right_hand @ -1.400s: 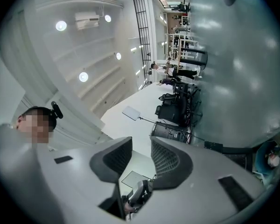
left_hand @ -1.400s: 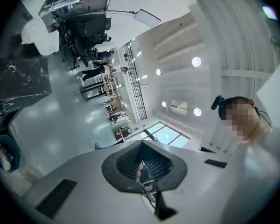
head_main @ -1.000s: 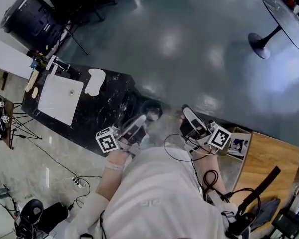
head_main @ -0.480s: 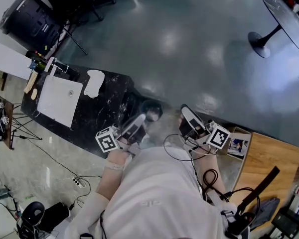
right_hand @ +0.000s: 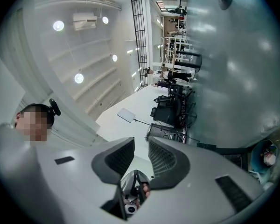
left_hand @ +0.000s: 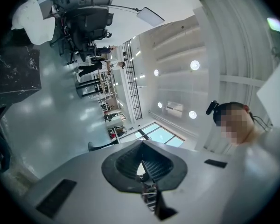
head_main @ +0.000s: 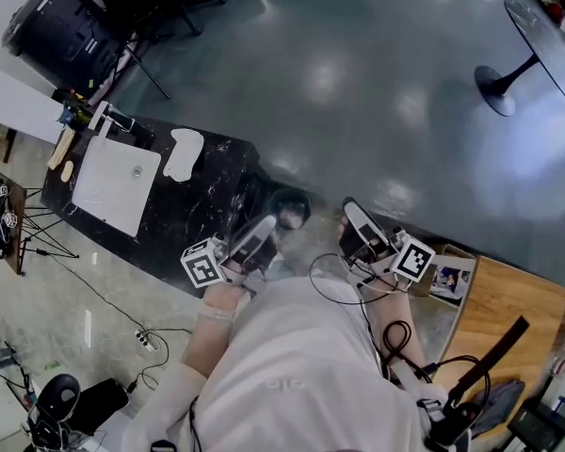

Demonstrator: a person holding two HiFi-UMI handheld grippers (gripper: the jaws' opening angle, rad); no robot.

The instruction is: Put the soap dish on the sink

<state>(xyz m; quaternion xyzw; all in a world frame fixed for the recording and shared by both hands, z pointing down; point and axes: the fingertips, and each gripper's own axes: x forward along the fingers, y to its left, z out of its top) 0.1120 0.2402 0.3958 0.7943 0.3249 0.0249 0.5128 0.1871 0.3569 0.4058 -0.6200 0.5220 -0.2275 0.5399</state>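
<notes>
Counting one sink | one soap dish | left claw, right claw

1. a glossy grey floor mirrors the ceiling lights.
2. black marble worktop at the left; round pedestal table at the top right.
3. pale wooden surface at the lower right.
4. white walls, round ceiling lamps, a bluish window.

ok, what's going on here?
A person stands by a black counter, holding the left gripper and right gripper close to their chest. Both are shut and empty. The white soap dish lies on the counter beside the sink, untouched and well away from both grippers. The task has not begun yet.
</notes>
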